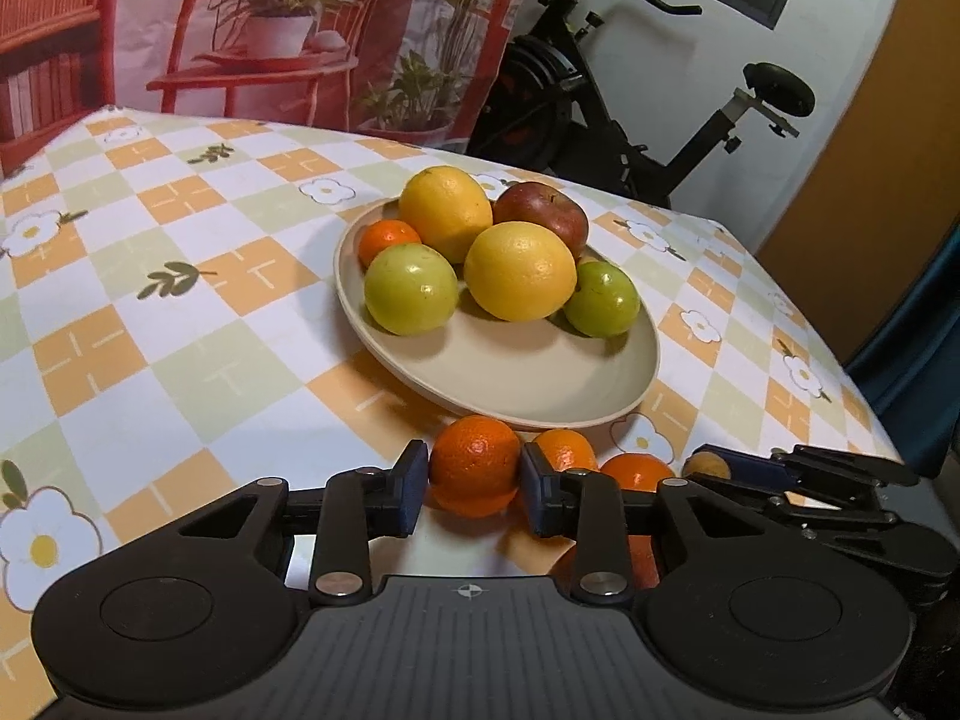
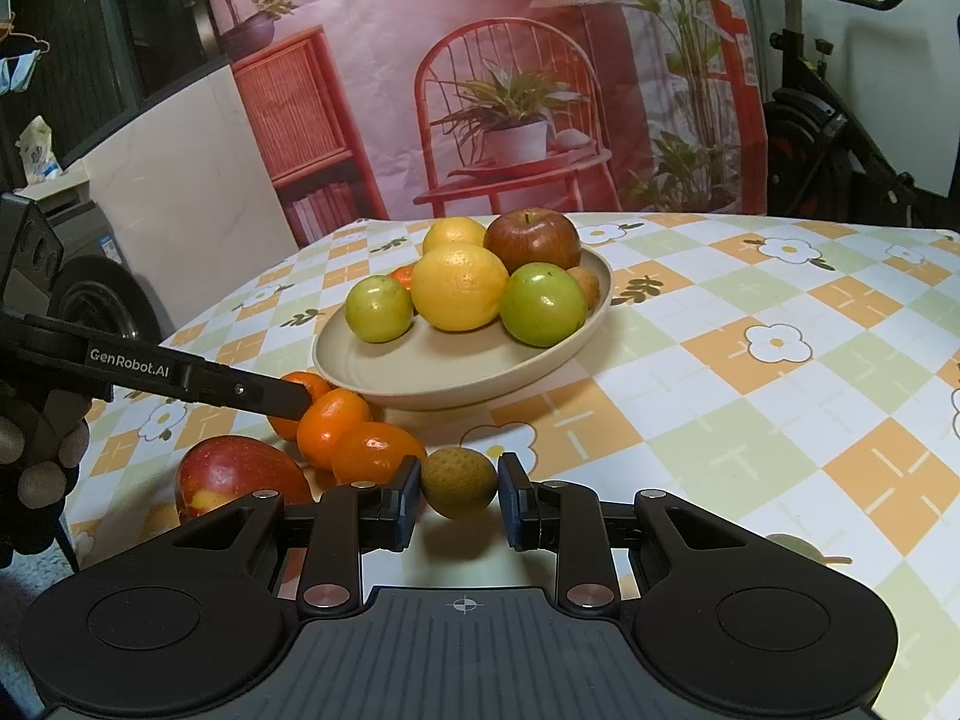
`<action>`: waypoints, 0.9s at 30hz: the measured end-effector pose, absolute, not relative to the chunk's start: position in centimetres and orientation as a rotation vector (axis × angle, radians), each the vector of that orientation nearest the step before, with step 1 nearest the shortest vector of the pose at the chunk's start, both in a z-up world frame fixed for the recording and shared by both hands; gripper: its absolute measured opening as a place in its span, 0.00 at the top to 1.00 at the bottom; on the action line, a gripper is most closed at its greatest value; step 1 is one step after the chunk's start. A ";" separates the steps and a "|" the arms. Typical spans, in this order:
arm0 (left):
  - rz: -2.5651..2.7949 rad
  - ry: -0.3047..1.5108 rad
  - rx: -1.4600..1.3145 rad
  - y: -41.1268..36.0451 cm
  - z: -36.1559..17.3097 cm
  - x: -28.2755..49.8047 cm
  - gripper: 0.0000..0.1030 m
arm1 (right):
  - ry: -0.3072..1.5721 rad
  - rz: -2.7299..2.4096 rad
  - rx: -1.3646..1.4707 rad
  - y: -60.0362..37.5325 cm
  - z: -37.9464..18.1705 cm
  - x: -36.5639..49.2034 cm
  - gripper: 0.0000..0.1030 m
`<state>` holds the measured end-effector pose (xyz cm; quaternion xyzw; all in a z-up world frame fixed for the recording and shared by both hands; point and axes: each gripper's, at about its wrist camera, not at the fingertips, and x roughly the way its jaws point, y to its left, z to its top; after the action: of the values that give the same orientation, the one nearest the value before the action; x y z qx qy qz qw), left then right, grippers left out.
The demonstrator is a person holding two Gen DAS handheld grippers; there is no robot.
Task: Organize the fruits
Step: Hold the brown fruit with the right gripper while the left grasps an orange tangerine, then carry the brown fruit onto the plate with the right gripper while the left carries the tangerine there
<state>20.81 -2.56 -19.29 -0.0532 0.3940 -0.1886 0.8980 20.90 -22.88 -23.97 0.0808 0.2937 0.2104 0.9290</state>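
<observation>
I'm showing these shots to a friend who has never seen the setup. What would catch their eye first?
Probably the beige plate mid-table, piled with yellow citrus, green fruits and a red apple. Next, just in front of it, the left gripper pinching an orange and the right gripper closed around a small brownish fruit.

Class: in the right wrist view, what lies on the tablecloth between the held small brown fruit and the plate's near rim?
Nothing: between the small brown fruit and the plate, only bare tablecloth shows in the right wrist view.
</observation>
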 end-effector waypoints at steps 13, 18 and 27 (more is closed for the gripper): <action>-0.362 0.709 -0.099 -2.0 -16.4 20.8 0.66 | 0.579 0.389 0.220 -23.5 -24.1 20.7 0.76; -0.359 0.697 -0.063 -2.7 -16.0 22.1 0.66 | 0.570 0.370 0.244 -23.3 -24.1 20.4 0.76; -0.362 0.704 0.004 -3.7 -16.7 23.9 0.66 | 0.560 0.333 0.252 -23.9 -23.3 20.5 0.76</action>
<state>23.86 -3.75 -16.66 0.0018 0.3428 -0.1765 0.9227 20.47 -23.88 -23.30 0.1235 0.2745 0.1631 0.9396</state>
